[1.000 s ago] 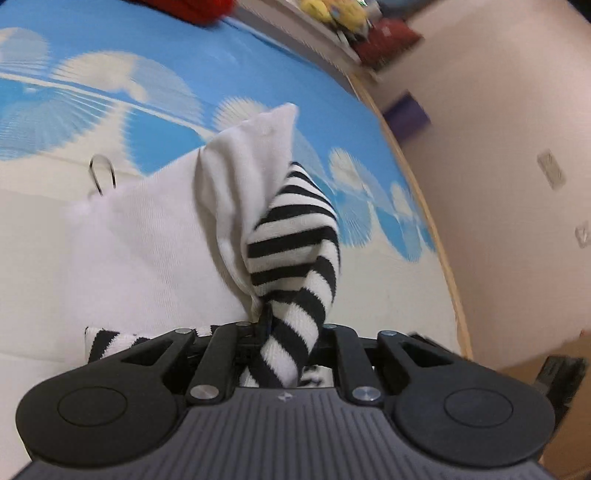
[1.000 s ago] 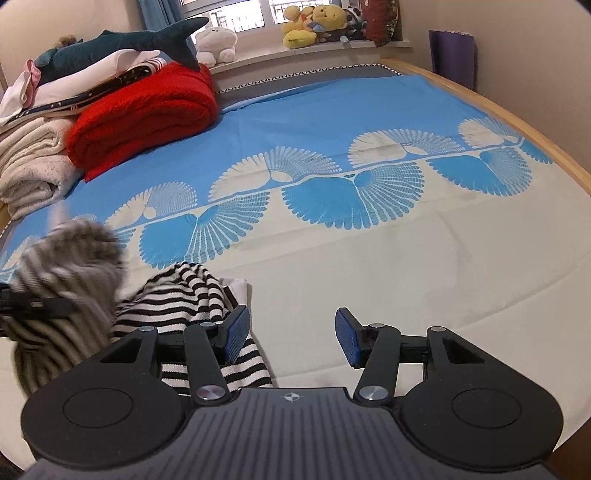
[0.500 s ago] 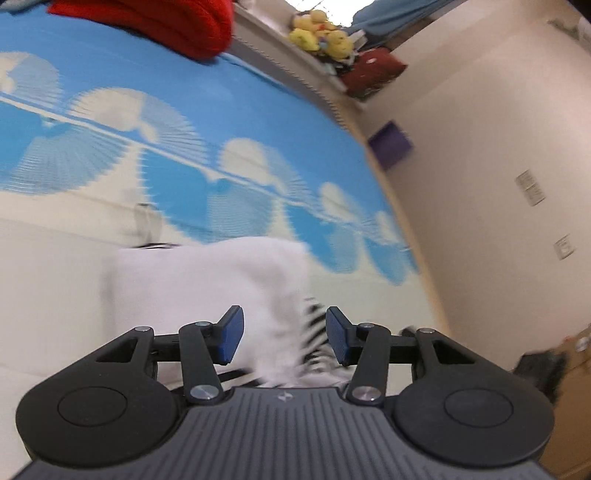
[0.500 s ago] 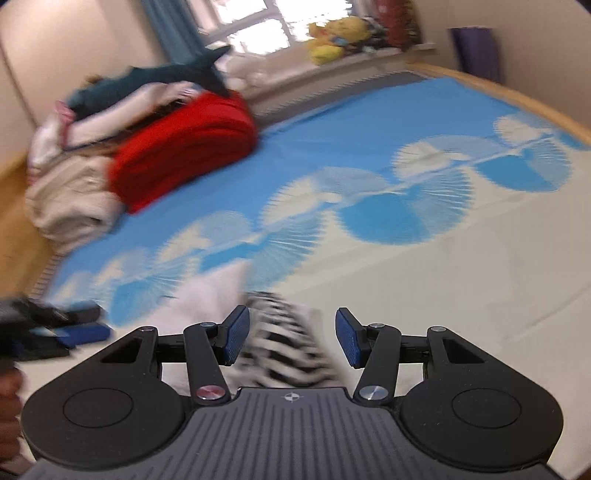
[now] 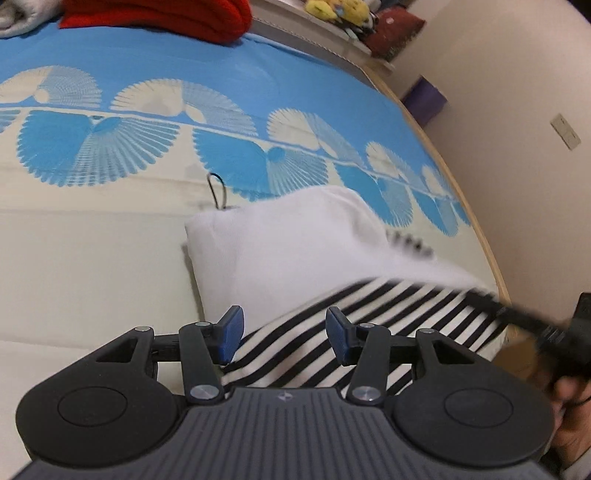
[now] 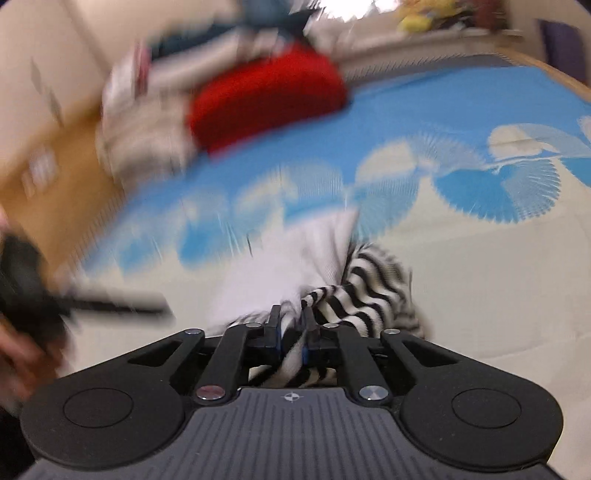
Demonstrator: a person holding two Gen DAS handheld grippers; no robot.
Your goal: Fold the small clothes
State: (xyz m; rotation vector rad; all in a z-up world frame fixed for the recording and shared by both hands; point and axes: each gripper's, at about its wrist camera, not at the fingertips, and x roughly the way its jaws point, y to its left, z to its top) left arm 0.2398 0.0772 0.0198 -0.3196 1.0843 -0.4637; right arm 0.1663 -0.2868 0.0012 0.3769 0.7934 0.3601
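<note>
Left gripper (image 5: 284, 338), nearest in its own view: blue pads apart, nothing clamped, poised over the near striped edge of the garment; jaws lately opened. Black-and-white striped garment (image 5: 373, 332) with white panel (image 5: 291, 240), flat on the bed: stripes running from under the gripper toward 3 o'clock, white part spread toward 12 o'clock, one white corner at 10 o'clock. Thin dark wire hook (image 5: 218, 192), just beyond the white panel at 11 o'clock, lying on the cream band of the bedsheet (image 5: 92, 251). Right gripper (image 5: 524, 321), blurred, entering at 3 o'clock, touching the striped edge, a hand (image 5: 569, 417) behind it at 4 o'clock. Sheet pattern: cream near, blue and white fan motifs mid-distance, plain blue farther. Red folded knit (image 5: 177, 14) at 11 o'clock on the far bed edge; plush toys (image 5: 340, 9) on a ledge at 12 o'clock; purple roll (image 5: 424, 98) against the wall at 1 o'clock. Right wrist view, heavily blurred: right gripper (image 6: 291, 338) with jaws just drawn together, clamped on a bunched fold of the striped garment (image 6: 373, 295); white panel (image 6: 295, 258) rising toward 12 o'clock. Left gripper (image 6: 122, 299) as a dark smear at 9 o'clock, hand (image 6: 22, 354) at 8 o'clock. Red knit (image 6: 266, 96) at 11 o'clock beyond.
</note>
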